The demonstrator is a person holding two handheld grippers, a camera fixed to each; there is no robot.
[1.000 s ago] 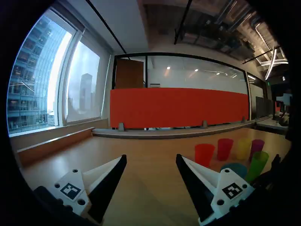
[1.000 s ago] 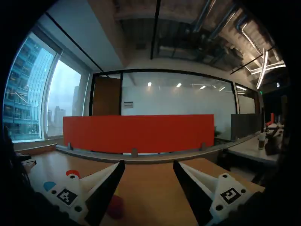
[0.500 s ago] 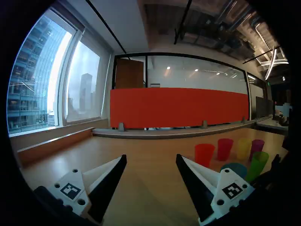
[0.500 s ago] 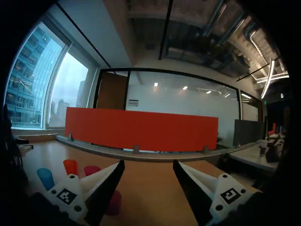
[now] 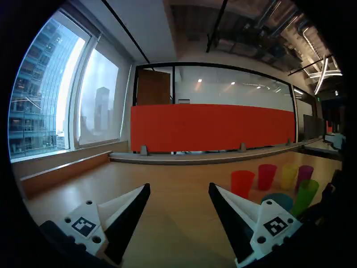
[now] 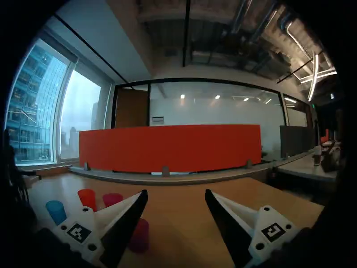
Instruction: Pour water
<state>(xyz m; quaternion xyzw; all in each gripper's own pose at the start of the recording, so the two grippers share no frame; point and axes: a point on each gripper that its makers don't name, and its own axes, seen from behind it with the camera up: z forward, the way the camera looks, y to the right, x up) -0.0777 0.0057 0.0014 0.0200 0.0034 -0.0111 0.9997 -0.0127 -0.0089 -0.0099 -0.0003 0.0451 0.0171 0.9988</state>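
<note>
Plainly, both hand-held grippers (image 5: 179, 185) (image 6: 175, 191) agape, empty.

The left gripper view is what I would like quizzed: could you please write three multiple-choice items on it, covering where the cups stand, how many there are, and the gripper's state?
1. Where do the cups stand relative to the left gripper?
A. Right of its finger gap, farther off
B. Between its fingers
C. On the window ledge

2. How many cups are on the table?
A. Three
B. Six
C. Nine

3. What state is the left gripper in?
A. Shut on a cup
B. Shut on nothing
C. Open and empty

Answers:
1 A: the cluster sits beyond the right-hand finger.
2 B: red cup, pink cup, yellow cup, purple cup, green cup, blue cup.
3 C: the fingers are spread with bare table between them.
</note>
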